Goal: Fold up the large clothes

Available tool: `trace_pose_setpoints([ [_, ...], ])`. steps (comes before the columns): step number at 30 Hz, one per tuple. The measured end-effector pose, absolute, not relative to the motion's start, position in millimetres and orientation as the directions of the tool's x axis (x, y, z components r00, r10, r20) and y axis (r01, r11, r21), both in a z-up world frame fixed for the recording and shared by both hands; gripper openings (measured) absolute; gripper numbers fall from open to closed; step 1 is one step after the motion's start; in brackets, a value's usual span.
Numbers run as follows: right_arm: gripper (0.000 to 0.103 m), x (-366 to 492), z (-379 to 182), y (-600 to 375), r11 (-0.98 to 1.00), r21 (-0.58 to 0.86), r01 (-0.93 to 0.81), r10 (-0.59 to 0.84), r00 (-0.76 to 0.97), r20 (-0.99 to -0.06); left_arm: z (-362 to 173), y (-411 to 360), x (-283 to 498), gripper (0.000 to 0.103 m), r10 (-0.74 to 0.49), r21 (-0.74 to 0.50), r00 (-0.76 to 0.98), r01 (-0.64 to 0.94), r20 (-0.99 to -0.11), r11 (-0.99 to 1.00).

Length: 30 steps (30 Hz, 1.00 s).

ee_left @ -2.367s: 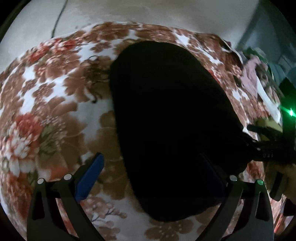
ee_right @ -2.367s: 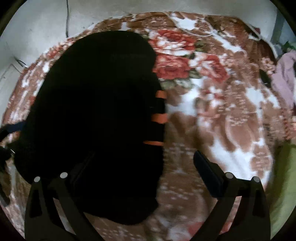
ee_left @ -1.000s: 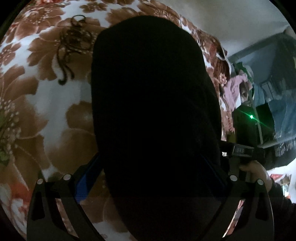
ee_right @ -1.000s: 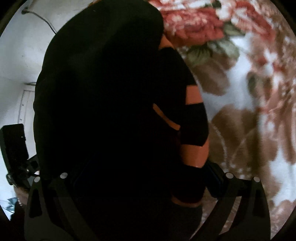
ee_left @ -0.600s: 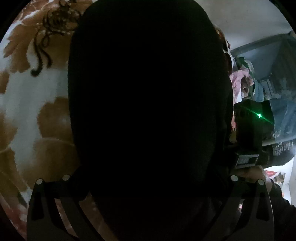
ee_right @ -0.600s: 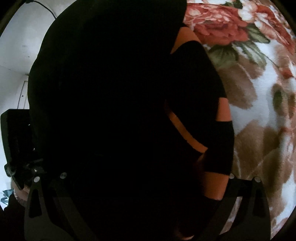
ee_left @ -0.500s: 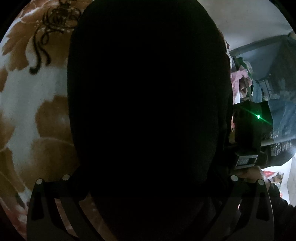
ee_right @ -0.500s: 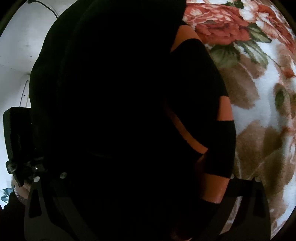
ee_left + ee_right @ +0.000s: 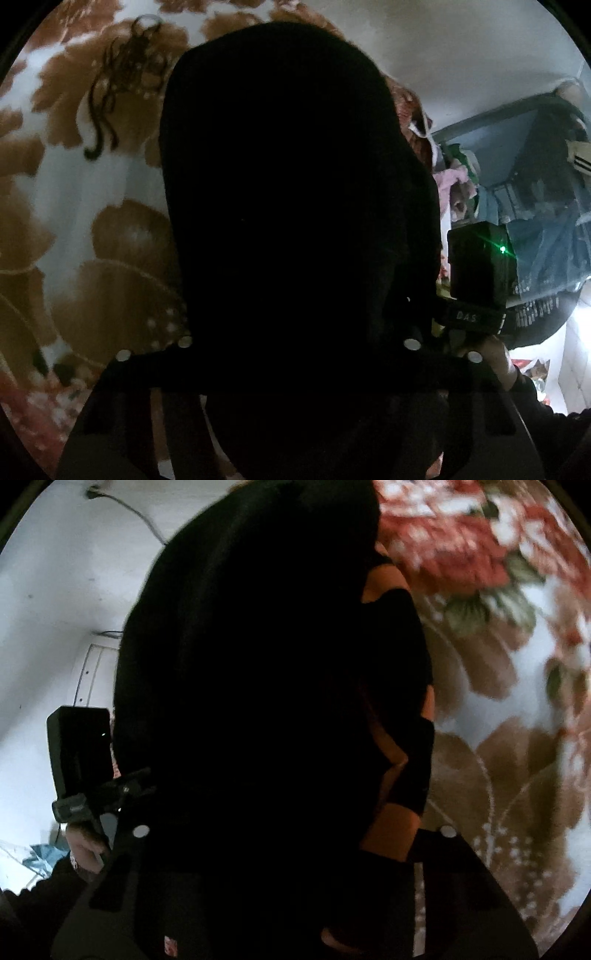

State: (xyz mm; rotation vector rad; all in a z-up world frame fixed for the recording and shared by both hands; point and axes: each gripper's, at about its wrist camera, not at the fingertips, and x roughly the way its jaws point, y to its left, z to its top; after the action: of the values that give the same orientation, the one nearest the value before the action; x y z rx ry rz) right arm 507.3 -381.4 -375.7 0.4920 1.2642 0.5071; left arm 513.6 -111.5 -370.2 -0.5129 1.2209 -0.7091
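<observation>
Black garment [image 9: 288, 221] between both closing tongs, left [image 9: 295, 354] and right [image 9: 291, 834]; grip unclear.

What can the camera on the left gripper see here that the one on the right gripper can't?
Only the left wrist view shows the cluttered shelves and the right gripper. Only the right wrist view shows the garment's orange stripes, a red flower on the blanket and the left gripper. Both show the black garment filling the middle, between closing jaws, over the floral blanket.
</observation>
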Motion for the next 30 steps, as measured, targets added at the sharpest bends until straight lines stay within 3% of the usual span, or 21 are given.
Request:
trace_pose_setpoints([
  [20,0.037,435.4,-265.0,-423.1,0.727,0.671,-0.147,0.675,0.329,-0.660,-235.6,-149.7,469.6,0.050,-0.721,-0.639,0.229,0.342,-0.654,0.689],
  [25,0.037,422.0,-216.5,-444.9,0.707,0.693,-0.140,0.684,0.385,-0.620,-194.2,-167.9,450.8,0.049,-0.716,-0.603,0.226,0.409,-0.660,0.685],
  [30,0.037,380.9,-152.0,-501.4,0.720,0.686,-0.105,0.648,0.456,-0.610,-131.6,-237.1,425.9,0.049,-0.742,-0.594,0.199,0.484,-0.640,0.642],
])
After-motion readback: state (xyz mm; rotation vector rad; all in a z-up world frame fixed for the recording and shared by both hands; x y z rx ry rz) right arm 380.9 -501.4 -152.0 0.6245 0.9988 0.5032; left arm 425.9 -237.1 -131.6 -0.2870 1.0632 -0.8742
